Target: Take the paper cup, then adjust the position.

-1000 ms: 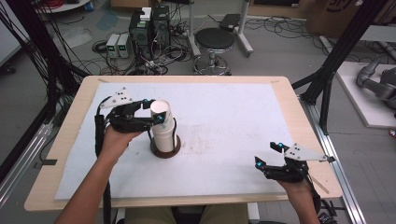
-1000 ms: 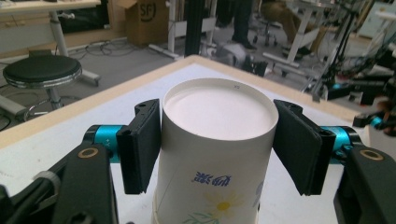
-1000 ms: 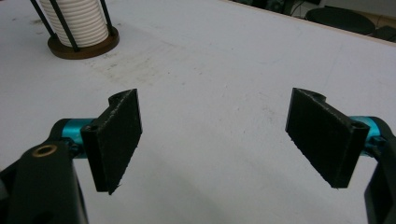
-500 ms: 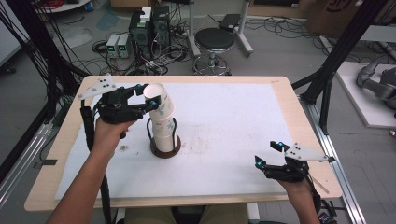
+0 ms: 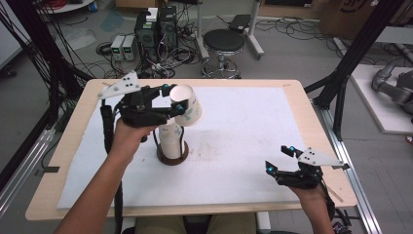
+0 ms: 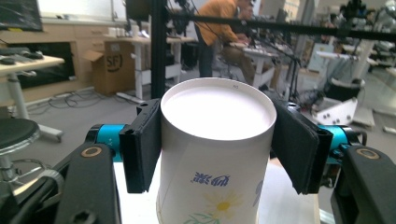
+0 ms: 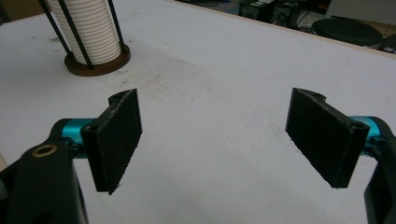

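My left fingers [image 5: 171, 99] grip a paper cup [image 5: 186, 105] by its rim, holding it tilted just above the cup stack [image 5: 171, 139] in its holder on the table [image 5: 243, 126]. My right fingers [image 5: 278, 160] stand open and empty, low over the table near its right front corner.

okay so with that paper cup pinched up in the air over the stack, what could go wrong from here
The left claw squeezes the thin paper cup just under its rim, so it might dent or slip out, since it already hangs tilted. It is still close above the stack of cups in its wire holder, so a sideways swing could knock that over. The right claw rests open and far off, too far to steady either.
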